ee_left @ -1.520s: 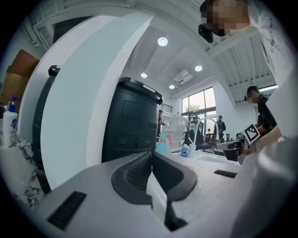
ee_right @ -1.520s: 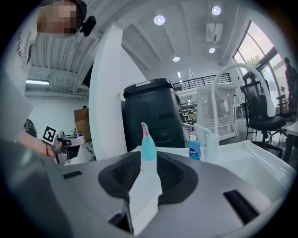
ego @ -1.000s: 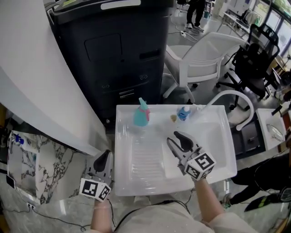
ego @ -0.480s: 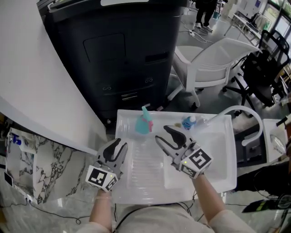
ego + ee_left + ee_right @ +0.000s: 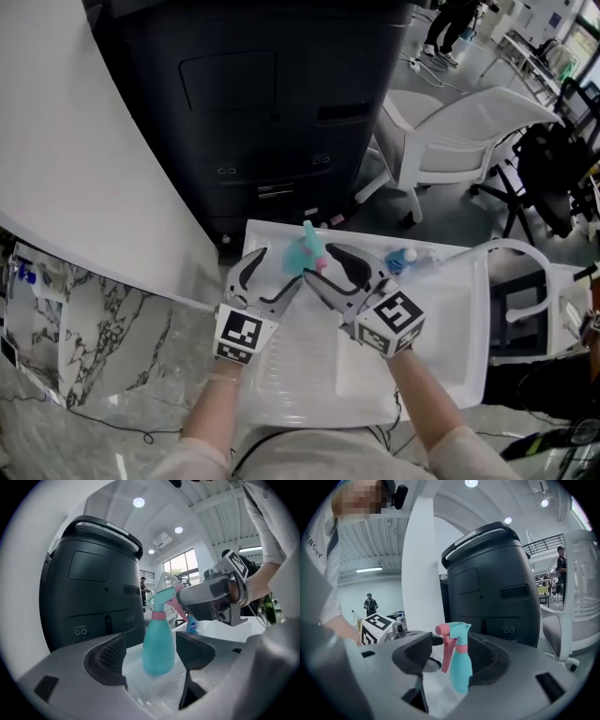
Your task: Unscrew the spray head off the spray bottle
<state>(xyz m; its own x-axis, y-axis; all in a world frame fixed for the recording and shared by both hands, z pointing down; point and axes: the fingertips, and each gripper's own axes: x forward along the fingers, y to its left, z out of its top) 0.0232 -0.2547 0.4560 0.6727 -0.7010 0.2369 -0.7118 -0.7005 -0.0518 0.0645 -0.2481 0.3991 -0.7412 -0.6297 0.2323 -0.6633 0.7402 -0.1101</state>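
The little teal plastic spray bottle (image 5: 302, 255) looks light and slippery; both are opening round it untouched, so the left hand-held gripper (image 5: 267, 279) should hug its belly, the right hand-held gripper (image 5: 323, 267) its top

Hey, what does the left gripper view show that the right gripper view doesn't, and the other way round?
Only the left gripper view: the right gripper beside the spray head, and a small blue bottle behind.
Only the right gripper view: the left gripper's marker cube, and a person standing far back.
Both: the teal spray bottle upright between that gripper's opening jaws, no pad pressing on it, with the dark machine behind.
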